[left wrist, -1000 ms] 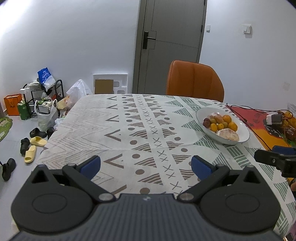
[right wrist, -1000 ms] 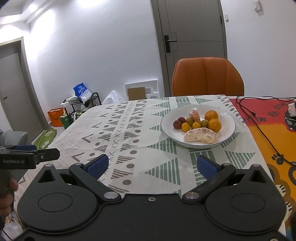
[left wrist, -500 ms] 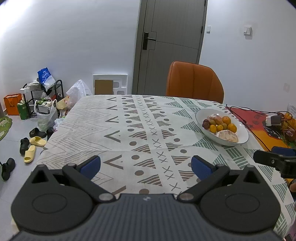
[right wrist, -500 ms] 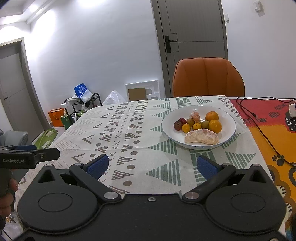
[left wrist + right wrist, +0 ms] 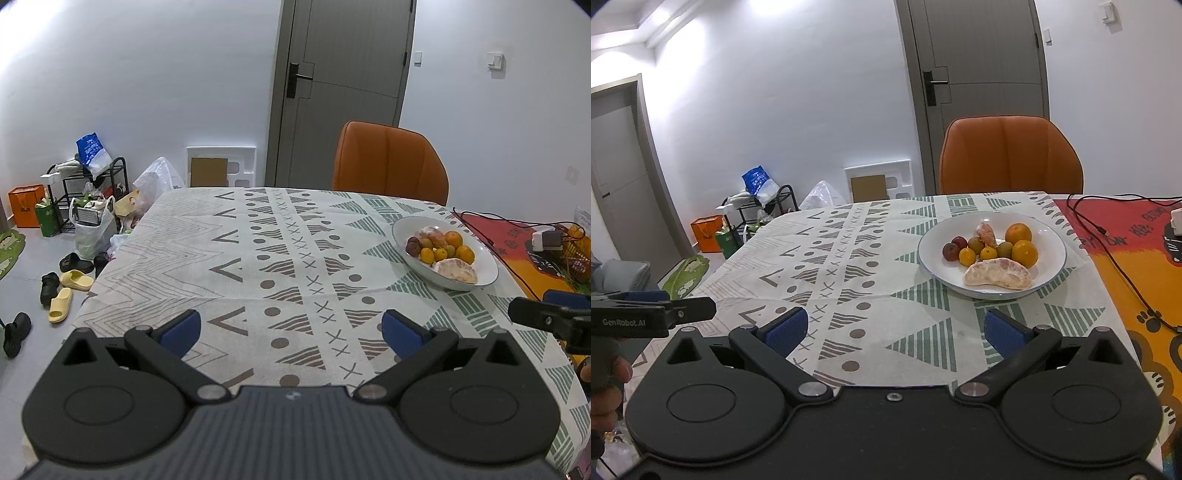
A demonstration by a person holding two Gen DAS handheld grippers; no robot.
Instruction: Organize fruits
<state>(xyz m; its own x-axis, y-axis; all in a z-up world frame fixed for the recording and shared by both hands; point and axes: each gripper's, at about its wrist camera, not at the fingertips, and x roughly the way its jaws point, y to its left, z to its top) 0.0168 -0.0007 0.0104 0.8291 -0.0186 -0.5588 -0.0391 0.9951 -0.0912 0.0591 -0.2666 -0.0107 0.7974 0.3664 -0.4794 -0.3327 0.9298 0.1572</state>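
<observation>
Both tongs are spread wide with nothing in them: the left tongs (image 5: 291, 328) and the right tongs (image 5: 894, 330) hover over the table (image 5: 849, 266) with its patterned cloth. The fruits (image 5: 993, 253), oranges, small dark ones and a peeled pomelo piece, all sit in the white round bowl (image 5: 1049, 236) near an orange padded chair (image 5: 1010, 155).

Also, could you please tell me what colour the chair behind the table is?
Orange chair; clearest in the right wrist view.
</observation>
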